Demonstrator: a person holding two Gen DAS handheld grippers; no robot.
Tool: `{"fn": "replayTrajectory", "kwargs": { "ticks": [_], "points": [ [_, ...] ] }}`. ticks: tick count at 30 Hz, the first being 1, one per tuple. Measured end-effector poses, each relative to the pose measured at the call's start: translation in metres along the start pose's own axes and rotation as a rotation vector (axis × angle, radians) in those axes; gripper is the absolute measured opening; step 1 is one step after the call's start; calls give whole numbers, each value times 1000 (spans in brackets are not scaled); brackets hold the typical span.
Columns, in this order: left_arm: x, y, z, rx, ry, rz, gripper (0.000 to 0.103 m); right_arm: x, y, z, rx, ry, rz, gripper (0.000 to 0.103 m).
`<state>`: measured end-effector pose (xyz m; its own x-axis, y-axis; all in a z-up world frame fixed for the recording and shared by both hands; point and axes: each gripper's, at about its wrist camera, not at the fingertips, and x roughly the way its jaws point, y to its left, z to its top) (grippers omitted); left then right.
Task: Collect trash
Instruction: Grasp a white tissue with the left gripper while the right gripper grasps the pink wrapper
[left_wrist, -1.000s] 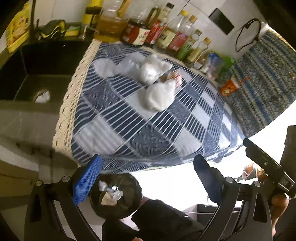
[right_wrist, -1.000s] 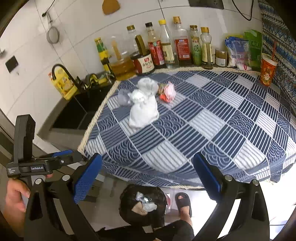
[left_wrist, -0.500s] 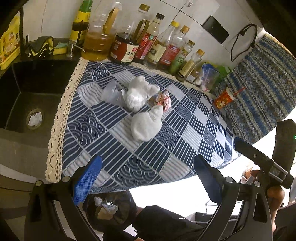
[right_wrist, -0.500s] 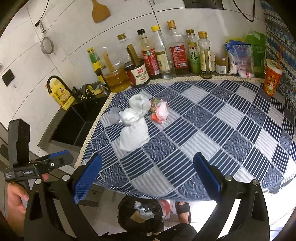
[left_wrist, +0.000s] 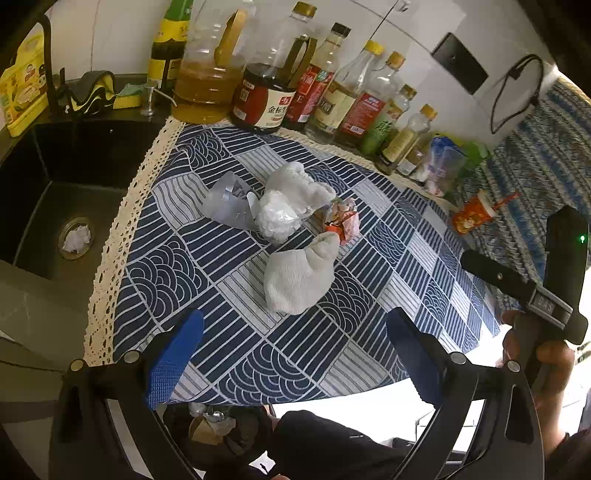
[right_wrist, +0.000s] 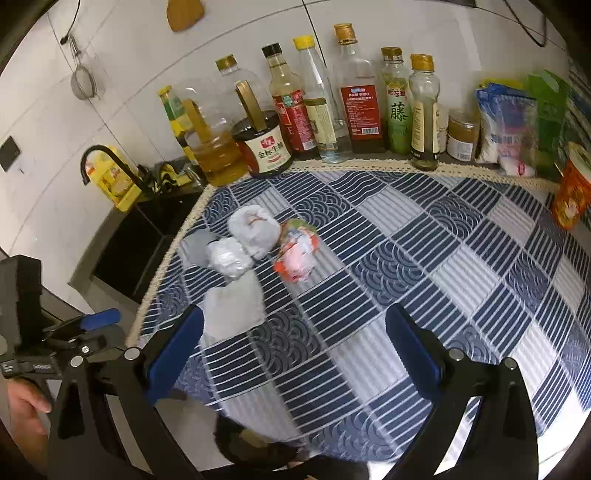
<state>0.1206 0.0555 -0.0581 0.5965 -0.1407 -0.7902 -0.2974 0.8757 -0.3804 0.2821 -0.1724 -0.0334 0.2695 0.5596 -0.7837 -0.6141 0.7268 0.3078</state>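
Note:
Trash lies in a cluster on the blue patterned tablecloth (left_wrist: 369, 306): a white crumpled wad (left_wrist: 301, 277) nearest me, a clear bag of white stuff (left_wrist: 277, 218), a second white wad (left_wrist: 295, 181), a clear plastic piece (left_wrist: 227, 205) and a red-orange wrapper (left_wrist: 341, 219). The right wrist view shows the same wad (right_wrist: 232, 310), bag (right_wrist: 229, 258) and wrapper (right_wrist: 297, 254). My left gripper (left_wrist: 293, 358) is open and empty, just short of the nearest wad. My right gripper (right_wrist: 293, 354) is open and empty above the cloth. A black trash bag (left_wrist: 218, 430) sits below the table edge.
Bottles of oil and sauce (right_wrist: 332, 103) line the back wall. A black sink (left_wrist: 55, 192) lies left of the cloth, with a tissue (left_wrist: 75, 238) in its drain. A red cup (right_wrist: 570, 188) and packets (right_wrist: 506, 125) stand at the right.
Both grippers have moved up and forward over the table towards the trash cluster. The trash bag has dropped to the bottom edge of both views. Both stay open.

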Motion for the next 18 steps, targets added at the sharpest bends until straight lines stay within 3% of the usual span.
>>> {"fn": "replayTrajectory", "kwargs": {
  "ticks": [11,18],
  "points": [
    [34,-13,13,-79,42,77,96,51,-34,32,1,87,100,98],
    [58,-17,17,-96,87,141,96,83,-31,44,-39,137,156,98]
  ]
}}
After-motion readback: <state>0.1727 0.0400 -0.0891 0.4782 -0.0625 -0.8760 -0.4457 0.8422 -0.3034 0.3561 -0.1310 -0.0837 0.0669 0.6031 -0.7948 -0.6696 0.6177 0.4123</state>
